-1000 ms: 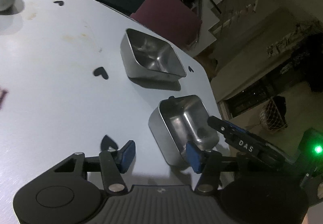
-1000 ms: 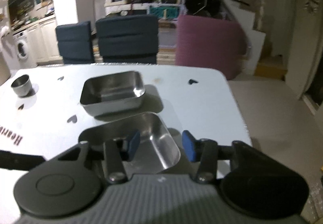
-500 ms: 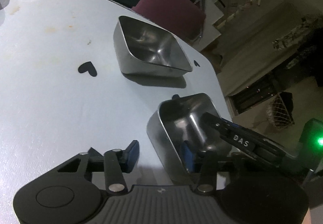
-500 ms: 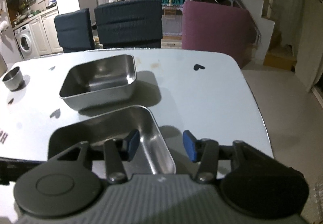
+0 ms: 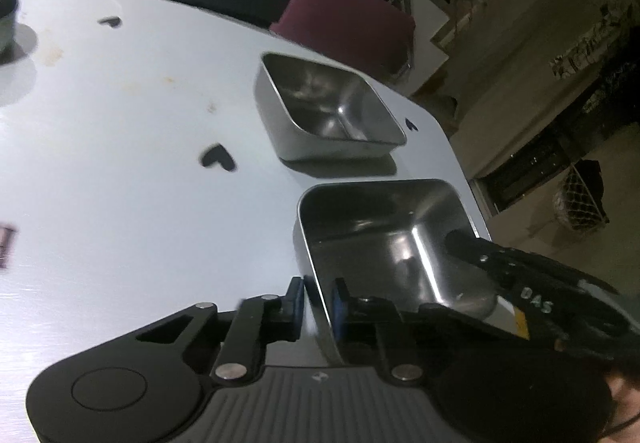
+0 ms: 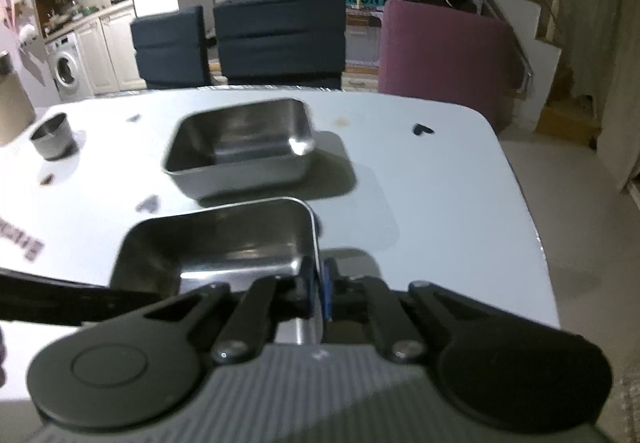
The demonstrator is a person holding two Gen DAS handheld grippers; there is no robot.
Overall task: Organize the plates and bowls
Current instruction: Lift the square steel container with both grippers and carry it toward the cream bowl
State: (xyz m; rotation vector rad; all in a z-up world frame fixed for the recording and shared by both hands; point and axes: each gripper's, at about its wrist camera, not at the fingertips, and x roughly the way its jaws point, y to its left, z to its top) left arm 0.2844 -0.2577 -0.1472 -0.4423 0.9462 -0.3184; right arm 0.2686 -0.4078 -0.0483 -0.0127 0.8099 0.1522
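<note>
Gripping the near steel bowl (image 6: 224,239) on both sides, I have my left claw (image 5: 316,303) clamped on its left wall and my right claw (image 6: 318,293) clamped on its right wall. It sits at the 5 o'clock corner of the table (image 5: 120,163); the second bowl (image 6: 240,147) waits just beyond at 12 o'clock, so nesting or stacking is not yet done. A second ago both claws stood apart around those walls; their jaws have just been closing.

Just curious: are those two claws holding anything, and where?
Yes. Left gripper and right gripper each pinch a side wall of the near steel tray.
</note>
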